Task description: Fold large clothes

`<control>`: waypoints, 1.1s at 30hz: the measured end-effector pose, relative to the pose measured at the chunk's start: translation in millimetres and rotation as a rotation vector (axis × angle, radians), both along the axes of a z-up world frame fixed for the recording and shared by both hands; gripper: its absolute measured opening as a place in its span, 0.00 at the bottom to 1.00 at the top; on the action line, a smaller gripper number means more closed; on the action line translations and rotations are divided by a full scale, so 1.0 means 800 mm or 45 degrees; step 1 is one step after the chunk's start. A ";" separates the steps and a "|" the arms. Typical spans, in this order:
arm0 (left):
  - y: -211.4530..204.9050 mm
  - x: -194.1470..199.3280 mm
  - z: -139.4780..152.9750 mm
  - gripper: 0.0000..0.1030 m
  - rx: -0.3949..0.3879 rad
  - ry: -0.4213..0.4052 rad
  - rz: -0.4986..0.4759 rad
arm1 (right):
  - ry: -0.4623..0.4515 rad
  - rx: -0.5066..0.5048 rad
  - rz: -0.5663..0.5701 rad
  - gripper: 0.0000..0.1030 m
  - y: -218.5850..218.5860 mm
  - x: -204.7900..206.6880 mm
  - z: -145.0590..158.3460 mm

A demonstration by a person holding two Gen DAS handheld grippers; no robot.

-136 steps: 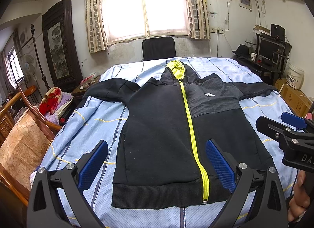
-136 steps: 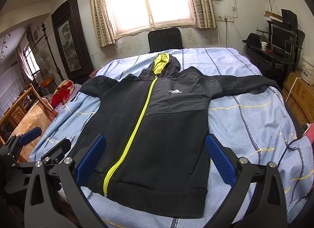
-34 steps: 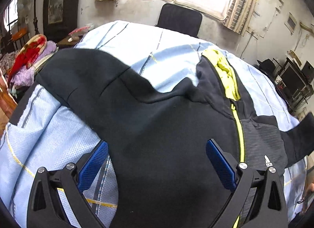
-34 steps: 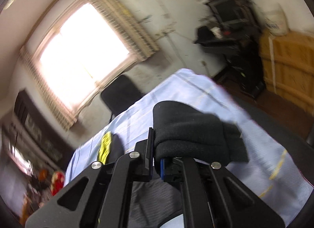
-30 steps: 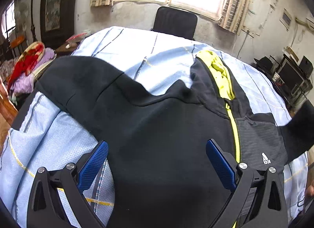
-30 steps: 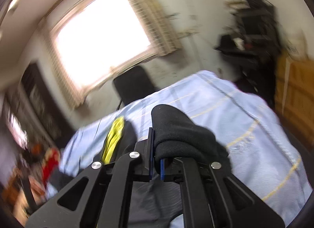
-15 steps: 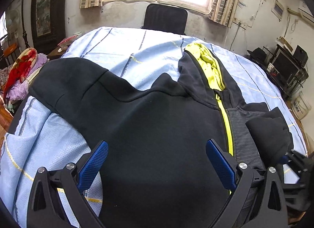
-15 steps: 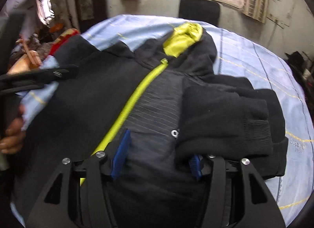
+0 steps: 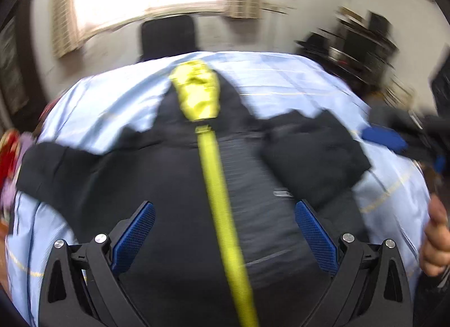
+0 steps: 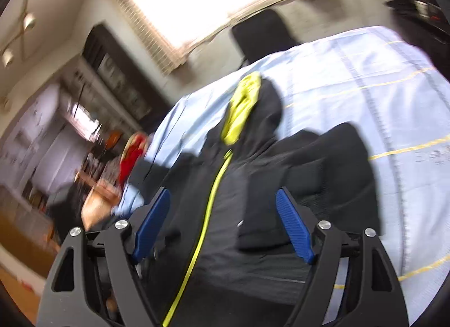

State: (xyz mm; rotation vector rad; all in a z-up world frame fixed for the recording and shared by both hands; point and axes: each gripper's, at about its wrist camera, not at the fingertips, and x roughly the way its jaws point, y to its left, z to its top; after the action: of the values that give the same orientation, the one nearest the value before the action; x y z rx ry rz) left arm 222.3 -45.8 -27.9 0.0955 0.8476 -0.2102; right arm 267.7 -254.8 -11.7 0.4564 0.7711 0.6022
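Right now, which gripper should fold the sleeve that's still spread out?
Probably left. The folded sleeve already lies on the hoodie chest; the flat sleeve extends on the left gripper side. Both grippers' jaws are open and empty.

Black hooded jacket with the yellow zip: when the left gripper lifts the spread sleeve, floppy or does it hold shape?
Likely floppy: the folded sleeve lies slumped in soft creases on the black hooded jacket. Probably fairly heavy fabric; the spread sleeve looks thick, so it should drape down. The left gripper is open, so grip is untested.
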 end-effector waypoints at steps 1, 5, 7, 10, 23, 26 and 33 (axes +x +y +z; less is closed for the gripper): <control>-0.019 0.001 -0.002 0.97 0.032 0.004 -0.033 | 0.000 0.016 -0.043 0.73 -0.010 0.000 0.003; -0.091 0.007 -0.026 0.97 0.238 -0.013 -0.129 | -0.014 0.089 -0.188 0.73 -0.057 0.000 0.010; -0.111 0.011 -0.042 0.97 0.309 -0.023 -0.149 | 0.001 0.131 -0.226 0.73 -0.074 0.003 0.009; -0.121 0.026 -0.061 0.97 0.394 -0.023 -0.130 | 0.043 0.221 -0.240 0.73 -0.088 0.012 0.001; -0.040 0.063 -0.020 0.37 0.032 -0.044 0.035 | 0.205 0.100 -0.283 0.19 -0.072 0.043 -0.050; 0.001 0.059 -0.012 0.34 -0.052 -0.068 0.124 | 0.260 0.051 -0.254 0.19 -0.055 0.051 -0.067; 0.074 0.049 -0.024 0.64 -0.095 -0.038 0.299 | 0.320 -0.111 -0.184 0.20 -0.018 0.053 -0.086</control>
State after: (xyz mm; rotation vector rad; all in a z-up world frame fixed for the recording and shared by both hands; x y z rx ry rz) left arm 261.6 13.5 -46.7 -0.0707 0.8133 -0.0195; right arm 310.1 -268.9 -80.4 0.5085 0.9905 0.3783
